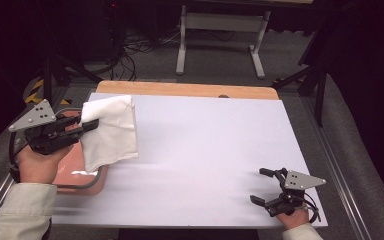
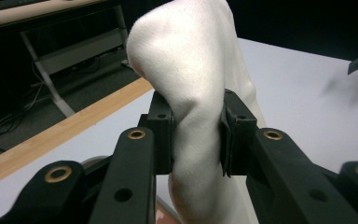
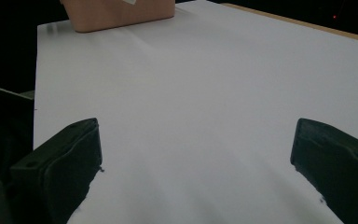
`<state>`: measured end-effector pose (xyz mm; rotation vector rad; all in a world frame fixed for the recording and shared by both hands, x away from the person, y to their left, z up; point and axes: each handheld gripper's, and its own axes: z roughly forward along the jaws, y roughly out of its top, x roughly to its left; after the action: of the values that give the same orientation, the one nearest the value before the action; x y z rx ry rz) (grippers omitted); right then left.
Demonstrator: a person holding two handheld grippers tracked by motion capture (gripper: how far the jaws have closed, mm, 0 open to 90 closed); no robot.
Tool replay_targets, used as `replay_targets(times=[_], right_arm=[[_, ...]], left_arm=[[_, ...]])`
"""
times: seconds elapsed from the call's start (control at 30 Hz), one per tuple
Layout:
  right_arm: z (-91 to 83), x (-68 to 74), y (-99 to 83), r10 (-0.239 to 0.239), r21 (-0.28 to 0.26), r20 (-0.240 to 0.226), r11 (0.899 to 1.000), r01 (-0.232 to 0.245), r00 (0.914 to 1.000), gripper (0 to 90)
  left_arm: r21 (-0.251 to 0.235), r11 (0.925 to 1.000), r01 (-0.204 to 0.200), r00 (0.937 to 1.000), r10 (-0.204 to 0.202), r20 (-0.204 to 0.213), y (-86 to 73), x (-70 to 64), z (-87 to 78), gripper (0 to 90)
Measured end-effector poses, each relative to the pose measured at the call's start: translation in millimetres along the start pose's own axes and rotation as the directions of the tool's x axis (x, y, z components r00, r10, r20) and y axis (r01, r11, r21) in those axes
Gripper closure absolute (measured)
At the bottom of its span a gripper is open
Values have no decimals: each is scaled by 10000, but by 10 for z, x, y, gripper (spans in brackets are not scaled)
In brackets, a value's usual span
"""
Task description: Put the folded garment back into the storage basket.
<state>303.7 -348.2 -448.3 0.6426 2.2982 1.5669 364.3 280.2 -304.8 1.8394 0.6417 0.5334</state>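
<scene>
A white cloth (image 1: 110, 131) hangs in the air over the left side of the table, above a pink basket (image 1: 80, 175). My left gripper (image 1: 91, 124) is shut on the cloth near its upper edge. In the left gripper view the cloth (image 2: 191, 79) bulges up between the two black jaws and drapes down below them. My right gripper (image 1: 262, 186) rests low near the table's front right corner, open, with nothing between its jaws. In the right gripper view its wide-apart fingers (image 3: 65, 158) frame bare white tabletop, with the pink basket (image 3: 121, 14) far off.
A white board (image 1: 205, 150) covers a wooden table whose far edge (image 1: 185, 89) shows. The pink basket has a grey rim and sits at the left edge. A white frame of another table (image 1: 220, 35) and cables stand on the floor beyond.
</scene>
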Motion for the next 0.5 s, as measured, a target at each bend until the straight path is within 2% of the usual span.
replay_targets(times=[0.5], right_arm=[[7,-4,-1,20,63,18,10000,-20,10000,24]], left_arm=[[157,9996,231,9982,-222,-564,-146,86,-282,704]])
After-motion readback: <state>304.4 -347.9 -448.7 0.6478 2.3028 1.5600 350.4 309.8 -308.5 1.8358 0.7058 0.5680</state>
